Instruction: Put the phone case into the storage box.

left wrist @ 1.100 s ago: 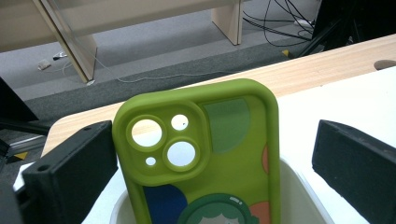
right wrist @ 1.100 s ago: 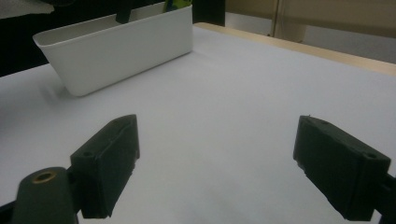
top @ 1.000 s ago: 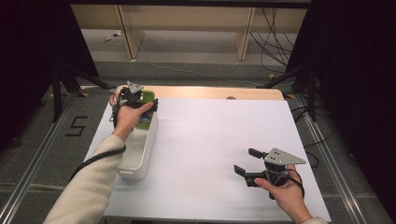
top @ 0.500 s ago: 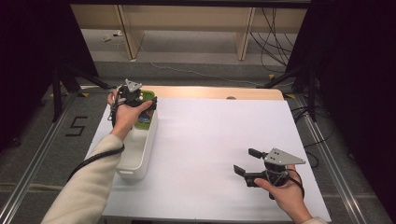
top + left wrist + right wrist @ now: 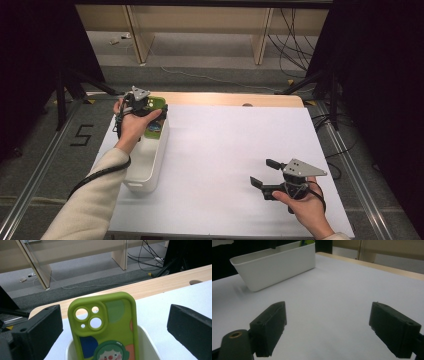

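Observation:
A green phone case (image 5: 107,325) with coloured patches and a clown face stands upright in the far end of a white bin (image 5: 150,160). My left gripper (image 5: 151,110) hovers over that end of the bin, open. In the left gripper view the case rises between the two black jaws with a clear gap on each side. My right gripper (image 5: 264,173) is held low over the white sheet (image 5: 220,145) at the front right, open, with nothing between its fingers (image 5: 270,327). From there the bin (image 5: 274,265) lies far off to the left.
The white sheet covers a wooden table whose far edge (image 5: 235,99) shows bare. Beyond it are a grey floor, table legs and loose cables (image 5: 295,45). Metal rails (image 5: 365,185) run along both sides of the table.

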A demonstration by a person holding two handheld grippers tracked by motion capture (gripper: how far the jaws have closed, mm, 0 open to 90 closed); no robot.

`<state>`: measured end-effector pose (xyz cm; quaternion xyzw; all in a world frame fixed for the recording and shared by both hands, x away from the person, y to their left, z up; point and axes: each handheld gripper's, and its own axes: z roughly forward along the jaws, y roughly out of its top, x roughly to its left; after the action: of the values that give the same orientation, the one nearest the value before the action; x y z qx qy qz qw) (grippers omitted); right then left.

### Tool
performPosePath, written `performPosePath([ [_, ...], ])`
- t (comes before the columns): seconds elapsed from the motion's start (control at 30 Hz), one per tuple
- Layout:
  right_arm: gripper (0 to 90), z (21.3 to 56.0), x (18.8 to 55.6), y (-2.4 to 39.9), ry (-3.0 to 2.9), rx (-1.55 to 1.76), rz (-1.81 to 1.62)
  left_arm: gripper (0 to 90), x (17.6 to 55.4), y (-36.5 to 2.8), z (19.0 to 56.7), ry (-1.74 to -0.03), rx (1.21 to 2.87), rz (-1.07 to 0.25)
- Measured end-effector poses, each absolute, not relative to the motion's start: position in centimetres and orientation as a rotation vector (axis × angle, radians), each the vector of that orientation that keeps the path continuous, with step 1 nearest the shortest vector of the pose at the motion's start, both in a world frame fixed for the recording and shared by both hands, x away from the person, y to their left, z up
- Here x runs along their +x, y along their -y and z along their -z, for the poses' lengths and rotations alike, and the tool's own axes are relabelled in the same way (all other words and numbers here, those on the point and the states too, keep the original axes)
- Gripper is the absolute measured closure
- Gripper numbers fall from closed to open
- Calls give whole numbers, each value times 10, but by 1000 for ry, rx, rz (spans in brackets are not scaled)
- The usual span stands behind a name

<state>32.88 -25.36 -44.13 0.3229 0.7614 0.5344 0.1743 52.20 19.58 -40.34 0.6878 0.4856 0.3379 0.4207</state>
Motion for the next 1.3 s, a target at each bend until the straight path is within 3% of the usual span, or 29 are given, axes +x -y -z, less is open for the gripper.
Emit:
performPosePath([
  [1.3, 156, 441, 329, 254, -2159, 919, -1510, 0, 481, -194, 393, -1119, 1752, -806],
])
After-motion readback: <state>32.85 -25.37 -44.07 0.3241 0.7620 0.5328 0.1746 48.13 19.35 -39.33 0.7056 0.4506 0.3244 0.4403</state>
